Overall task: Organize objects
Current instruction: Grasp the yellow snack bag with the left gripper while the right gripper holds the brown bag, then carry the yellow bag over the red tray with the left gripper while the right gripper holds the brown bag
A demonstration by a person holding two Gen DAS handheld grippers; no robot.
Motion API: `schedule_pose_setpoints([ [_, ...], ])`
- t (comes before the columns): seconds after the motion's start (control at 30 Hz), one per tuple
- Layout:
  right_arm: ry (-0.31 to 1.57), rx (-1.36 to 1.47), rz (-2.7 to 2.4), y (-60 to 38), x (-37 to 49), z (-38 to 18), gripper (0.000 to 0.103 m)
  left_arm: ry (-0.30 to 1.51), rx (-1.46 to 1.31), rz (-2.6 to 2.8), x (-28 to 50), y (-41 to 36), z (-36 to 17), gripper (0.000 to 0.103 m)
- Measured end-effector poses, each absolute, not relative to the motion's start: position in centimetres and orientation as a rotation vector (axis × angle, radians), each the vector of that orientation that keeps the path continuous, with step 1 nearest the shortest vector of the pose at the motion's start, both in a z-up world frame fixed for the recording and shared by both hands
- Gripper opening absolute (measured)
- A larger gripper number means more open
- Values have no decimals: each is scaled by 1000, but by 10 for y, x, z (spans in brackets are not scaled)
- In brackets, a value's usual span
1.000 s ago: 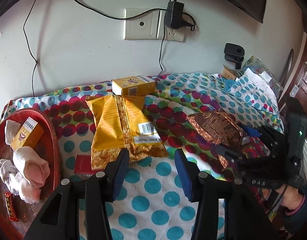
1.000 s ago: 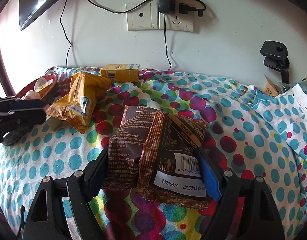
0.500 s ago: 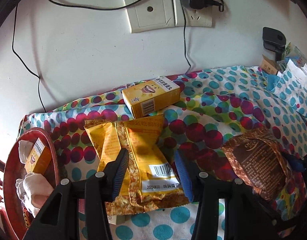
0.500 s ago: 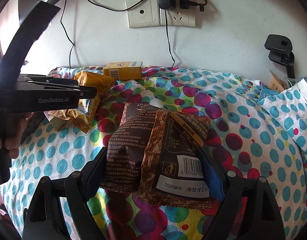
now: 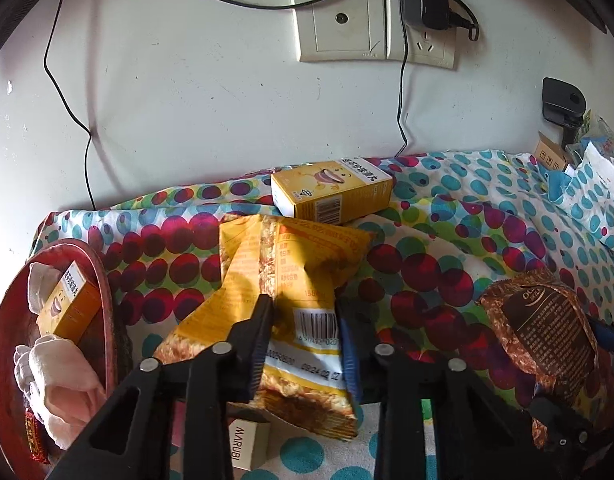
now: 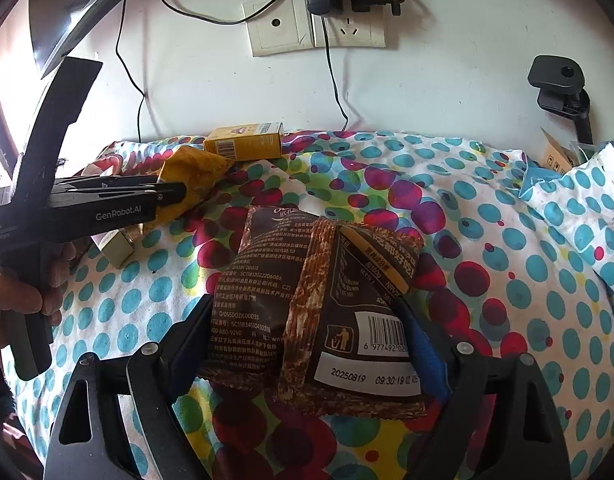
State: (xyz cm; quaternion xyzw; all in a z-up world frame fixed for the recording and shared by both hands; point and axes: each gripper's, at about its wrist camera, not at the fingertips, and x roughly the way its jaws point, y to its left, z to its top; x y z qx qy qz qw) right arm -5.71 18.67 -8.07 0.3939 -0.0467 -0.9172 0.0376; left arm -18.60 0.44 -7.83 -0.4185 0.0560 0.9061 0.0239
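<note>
Your left gripper pinches yellow bag, long axis along fingers, barcode end nearest you. Your right gripper pinches brown bag, likewise oriented.

Counted from the left gripper: one yellow snack bag between its fingers, one brown snack bag to its right, two yellow boxes ahead and left, one red tray at left.

Both claws clamped, level.
</note>
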Motion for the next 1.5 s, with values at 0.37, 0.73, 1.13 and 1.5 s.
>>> schedule_pose_setpoints([
  [0.37, -123, 1216, -2830, 184, -58, -82, 86, 95, -1189, 2753, -153, -5, -64, 18],
  [0.73, -65, 1220, -2853, 178, -58, -80, 86, 124, -1091, 2744, -108, -2, -50, 17],
  [1.13, -53, 1225, -2860, 176, -59, -80, 86, 89, -1035, 2703, -68, -9, -34, 17],
  [1.5, -44, 1231, -2866, 172, -60, -81, 86, 75, -1010, 2728, -49, -23, -31, 17],
])
